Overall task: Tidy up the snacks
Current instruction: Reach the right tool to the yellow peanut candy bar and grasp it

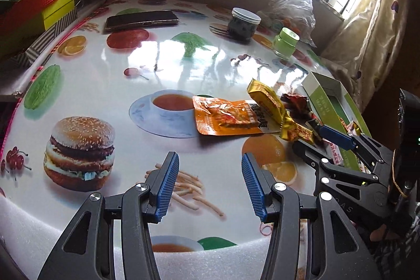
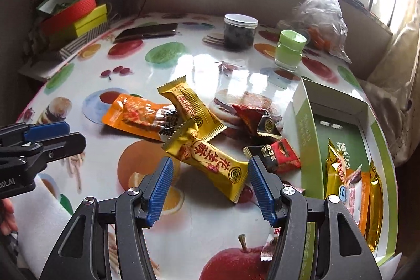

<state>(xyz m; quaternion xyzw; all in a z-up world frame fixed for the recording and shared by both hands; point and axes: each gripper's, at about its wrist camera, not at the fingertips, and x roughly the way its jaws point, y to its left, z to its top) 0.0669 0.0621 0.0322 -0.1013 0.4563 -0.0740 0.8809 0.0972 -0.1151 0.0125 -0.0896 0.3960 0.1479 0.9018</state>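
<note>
The left gripper [image 1: 210, 185] hovered with jaws apart and nothing between them above the printed tablecloth [image 1: 105, 85]. The right gripper [image 2: 210, 188] likewise stood wide and empty, just short of a yellow snack bar [image 2: 212, 162]. Loose packets, among them an orange pouch [image 2: 134, 116], lay beside the green-and-white box [image 2: 305, 127], which already contained several snacks.

snack packets [image 2: 199, 127] mid-table | box [image 2: 307, 122] right | jars [image 2: 240, 30] behind
</note>
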